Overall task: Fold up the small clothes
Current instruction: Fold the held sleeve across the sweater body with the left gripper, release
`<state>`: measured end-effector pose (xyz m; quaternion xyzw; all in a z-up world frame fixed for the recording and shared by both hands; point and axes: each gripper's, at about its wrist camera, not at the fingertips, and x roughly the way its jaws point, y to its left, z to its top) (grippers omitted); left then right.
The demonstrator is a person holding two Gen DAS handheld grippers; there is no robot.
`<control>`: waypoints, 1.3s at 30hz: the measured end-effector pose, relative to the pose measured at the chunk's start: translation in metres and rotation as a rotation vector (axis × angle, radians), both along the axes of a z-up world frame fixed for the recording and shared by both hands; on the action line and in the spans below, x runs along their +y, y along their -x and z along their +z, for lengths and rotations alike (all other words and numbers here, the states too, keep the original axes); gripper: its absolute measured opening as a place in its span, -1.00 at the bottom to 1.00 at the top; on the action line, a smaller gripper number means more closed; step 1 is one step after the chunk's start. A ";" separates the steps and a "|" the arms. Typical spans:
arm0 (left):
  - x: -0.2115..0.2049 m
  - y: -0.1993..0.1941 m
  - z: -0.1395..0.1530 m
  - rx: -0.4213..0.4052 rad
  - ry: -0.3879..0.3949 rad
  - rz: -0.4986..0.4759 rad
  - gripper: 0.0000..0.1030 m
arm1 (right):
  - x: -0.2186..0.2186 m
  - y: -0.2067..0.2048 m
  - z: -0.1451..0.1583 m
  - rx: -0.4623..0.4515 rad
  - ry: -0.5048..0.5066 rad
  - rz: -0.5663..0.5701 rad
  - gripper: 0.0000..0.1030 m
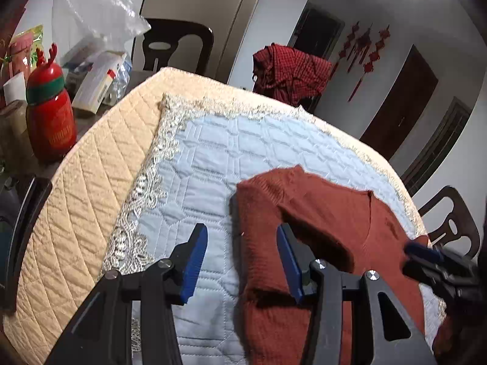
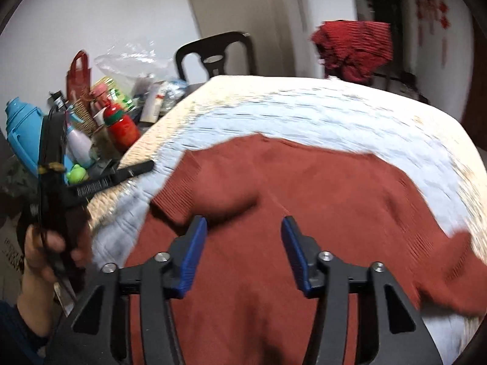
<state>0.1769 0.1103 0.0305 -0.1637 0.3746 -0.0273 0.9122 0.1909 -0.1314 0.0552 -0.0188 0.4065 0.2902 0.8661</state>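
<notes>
- Rust-red knit sweater lies flat on the pale blue quilted mat, at mat's 5 o'clock.
- Left gripper: jaws apart, nothing clamped; sweater's left edge between them.
- Right gripper: jaws apart, hovering over sweater's body, gripping nothing.

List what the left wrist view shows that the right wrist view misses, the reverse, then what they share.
Left wrist view only: the red wall ornaments seen sharply, and the right gripper at the sweater's right edge.
Right wrist view only: the blue bottle, a green toy, and the hand holding the left gripper.
Both: the rust sweater, light blue quilt, red reindeer bottle, dark chair and red checked garment.
</notes>
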 end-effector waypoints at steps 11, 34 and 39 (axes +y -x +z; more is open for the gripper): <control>0.004 0.008 -0.011 0.027 0.034 -0.031 -0.03 | 0.100 -0.072 -0.051 0.146 0.181 0.108 -0.82; -0.048 -0.047 -0.016 0.090 0.224 -0.277 -0.04 | -0.020 -0.031 -0.006 0.052 -0.132 -0.161 -0.45; -0.075 -0.067 -0.019 0.120 0.207 -0.300 -0.48 | -0.040 -0.022 -0.008 0.053 -0.153 -0.220 -0.45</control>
